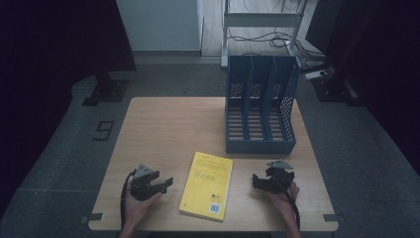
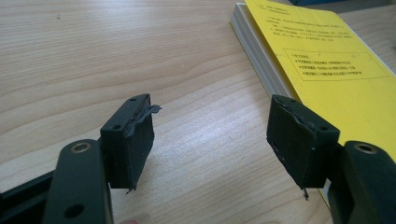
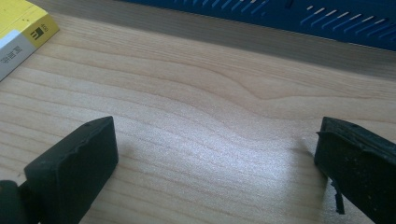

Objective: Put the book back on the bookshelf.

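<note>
A yellow book (image 1: 207, 184) lies flat near the front middle of the wooden table (image 1: 173, 124). Behind it to the right stands a blue file rack (image 1: 260, 106) with three slots. My left gripper (image 1: 159, 184) rests left of the book, open, nothing between its jaws. In the left gripper view (image 2: 212, 140) the book (image 2: 322, 60) lies just beyond the right jaw. My right gripper (image 1: 261, 181) rests right of the book, open and empty. In the right gripper view (image 3: 215, 158) bare wood lies between the jaws, the book's corner (image 3: 21, 32) at top left, the rack's base (image 3: 280, 14) along the top.
A hand holds each gripper at the table's front edge. Beyond the table are grey floor, a white frame with cables (image 1: 262, 29) and dark stands (image 1: 106, 89) at both sides. A number mark (image 1: 104, 130) lies on the floor left of the table.
</note>
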The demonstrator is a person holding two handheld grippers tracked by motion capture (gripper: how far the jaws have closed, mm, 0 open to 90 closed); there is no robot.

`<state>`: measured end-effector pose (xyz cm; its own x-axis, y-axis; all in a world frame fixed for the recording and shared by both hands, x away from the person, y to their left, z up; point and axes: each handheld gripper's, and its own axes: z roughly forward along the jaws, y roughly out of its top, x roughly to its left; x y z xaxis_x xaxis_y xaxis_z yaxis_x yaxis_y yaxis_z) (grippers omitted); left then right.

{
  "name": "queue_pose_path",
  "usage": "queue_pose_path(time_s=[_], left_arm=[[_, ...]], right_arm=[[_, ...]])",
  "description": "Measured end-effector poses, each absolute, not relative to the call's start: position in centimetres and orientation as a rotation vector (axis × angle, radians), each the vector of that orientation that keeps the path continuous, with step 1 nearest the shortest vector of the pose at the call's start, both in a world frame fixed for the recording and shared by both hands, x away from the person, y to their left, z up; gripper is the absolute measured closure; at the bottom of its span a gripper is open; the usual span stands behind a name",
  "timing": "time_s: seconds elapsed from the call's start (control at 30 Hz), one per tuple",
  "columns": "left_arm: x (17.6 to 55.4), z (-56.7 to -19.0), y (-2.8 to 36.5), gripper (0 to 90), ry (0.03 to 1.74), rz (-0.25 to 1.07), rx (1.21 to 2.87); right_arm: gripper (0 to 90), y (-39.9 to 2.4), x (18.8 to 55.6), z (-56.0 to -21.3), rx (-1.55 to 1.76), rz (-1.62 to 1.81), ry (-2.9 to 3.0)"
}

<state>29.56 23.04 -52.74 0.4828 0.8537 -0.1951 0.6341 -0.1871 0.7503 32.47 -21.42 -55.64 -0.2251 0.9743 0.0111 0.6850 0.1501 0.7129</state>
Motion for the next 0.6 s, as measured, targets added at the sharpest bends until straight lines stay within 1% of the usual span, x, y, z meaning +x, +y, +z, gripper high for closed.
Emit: queue_pose_path(time_s=[0.6], left_arm=[[30.07,-53.2,22.57,30.2,1.239,0.325,1.938]], right_arm=[[1.2,-21.47,32.41,-55.6,1.608,0.835,1.938]])
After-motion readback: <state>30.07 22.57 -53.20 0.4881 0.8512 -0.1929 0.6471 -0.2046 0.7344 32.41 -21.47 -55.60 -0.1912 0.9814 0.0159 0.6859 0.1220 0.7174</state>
